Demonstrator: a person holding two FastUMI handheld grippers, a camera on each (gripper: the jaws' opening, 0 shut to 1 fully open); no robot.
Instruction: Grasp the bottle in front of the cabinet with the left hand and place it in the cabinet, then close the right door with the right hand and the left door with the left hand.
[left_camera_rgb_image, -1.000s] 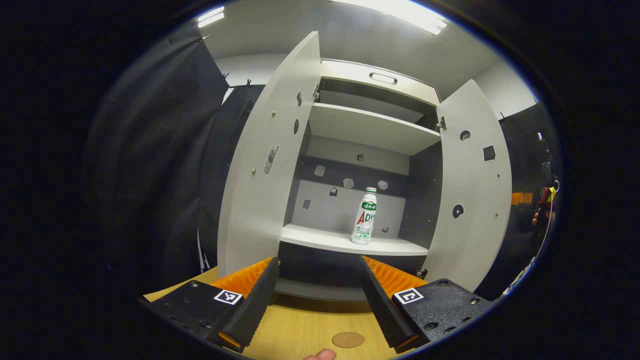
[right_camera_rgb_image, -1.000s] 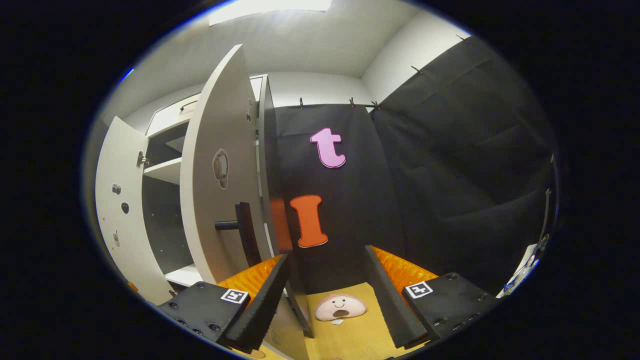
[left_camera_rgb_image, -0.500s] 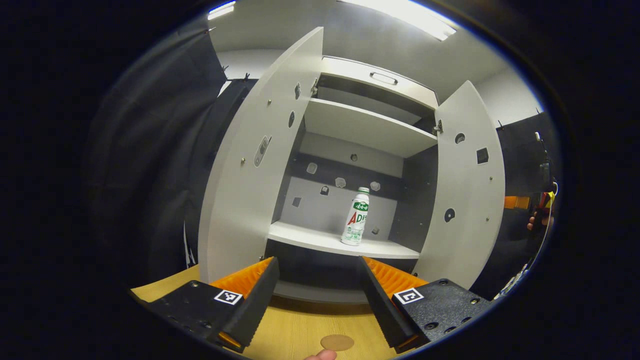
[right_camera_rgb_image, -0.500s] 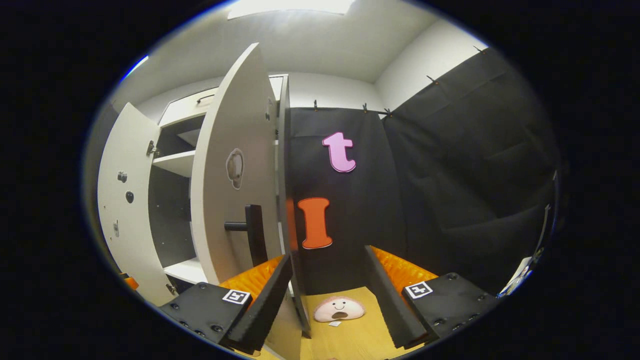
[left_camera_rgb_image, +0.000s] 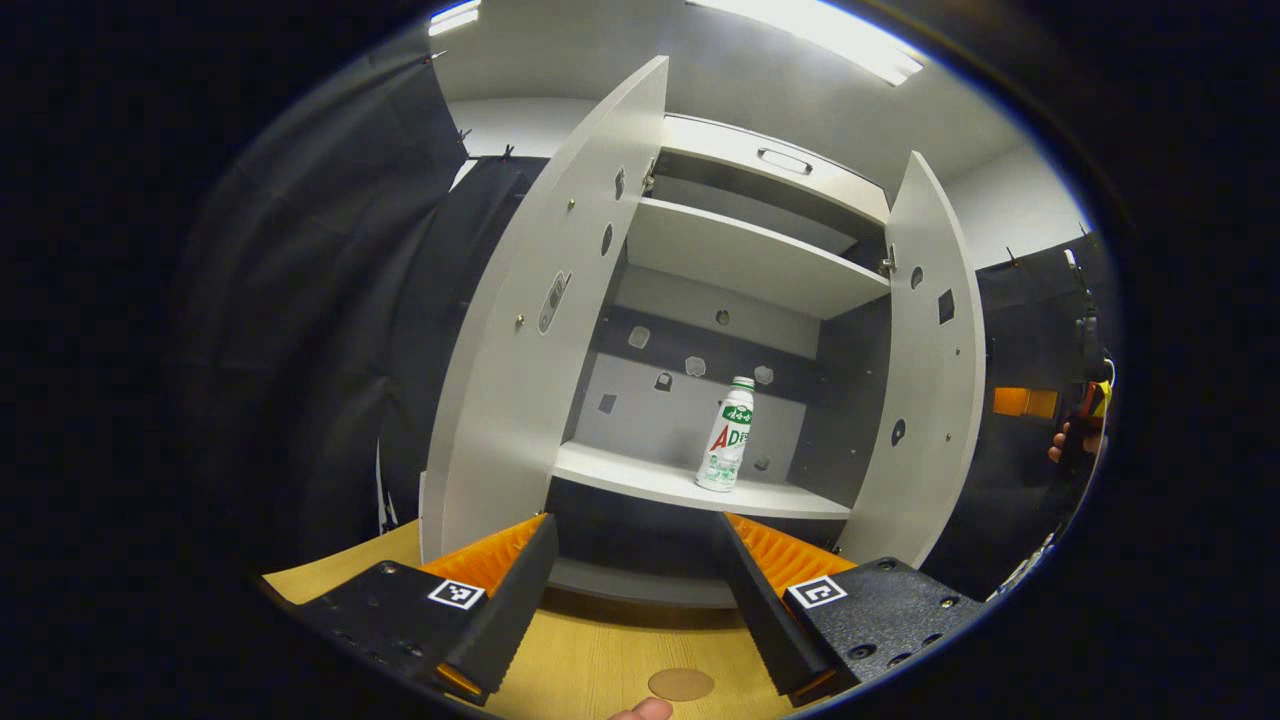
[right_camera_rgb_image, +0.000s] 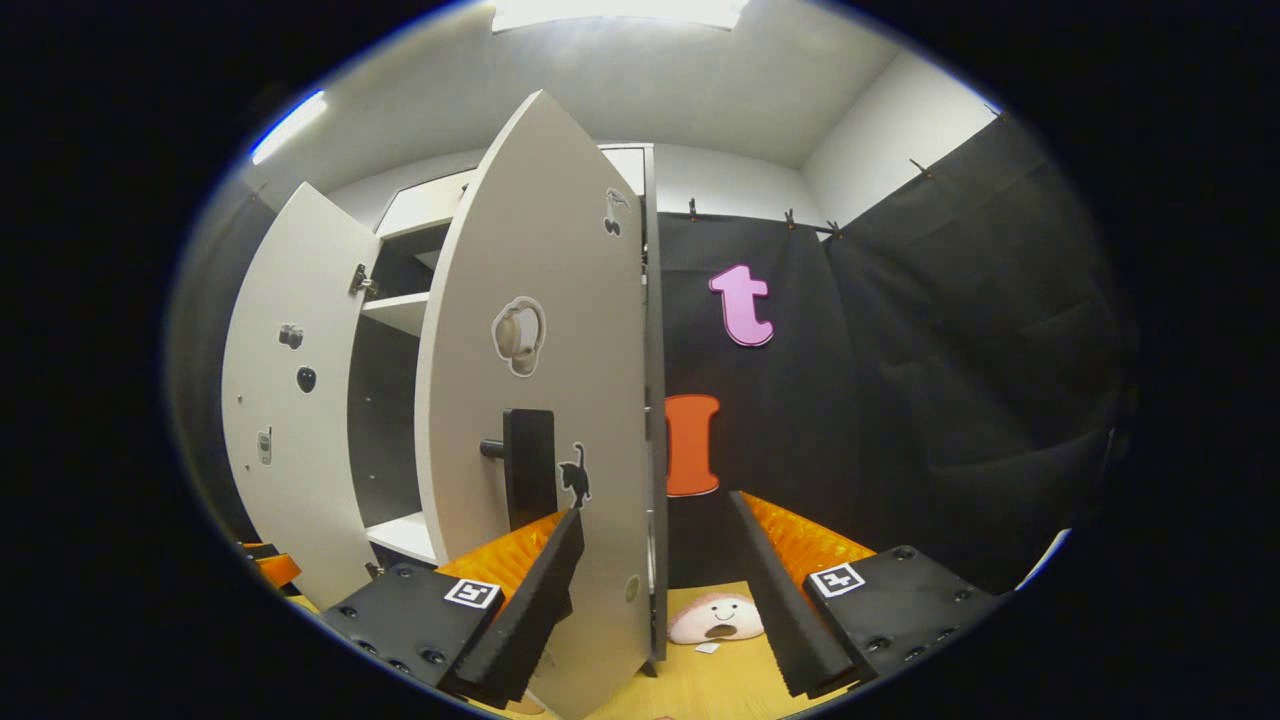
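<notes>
The left gripper (left_camera_rgb_image: 634, 585) has two long wedge-shaped fingers with ribbed inner faces, each on a black, grainy block. Every block carries a small square black-and-white marker on top and a few round screw heads near its outer edge. The right gripper (right_camera_rgb_image: 652, 590) is built alike: wedge fingers with ridged inner surfaces, textured black mounts, a square marker on each, and screws along the rims. A fingertip (left_camera_rgb_image: 640, 710) of the person shows at the bottom edge of the left gripper view.
</notes>
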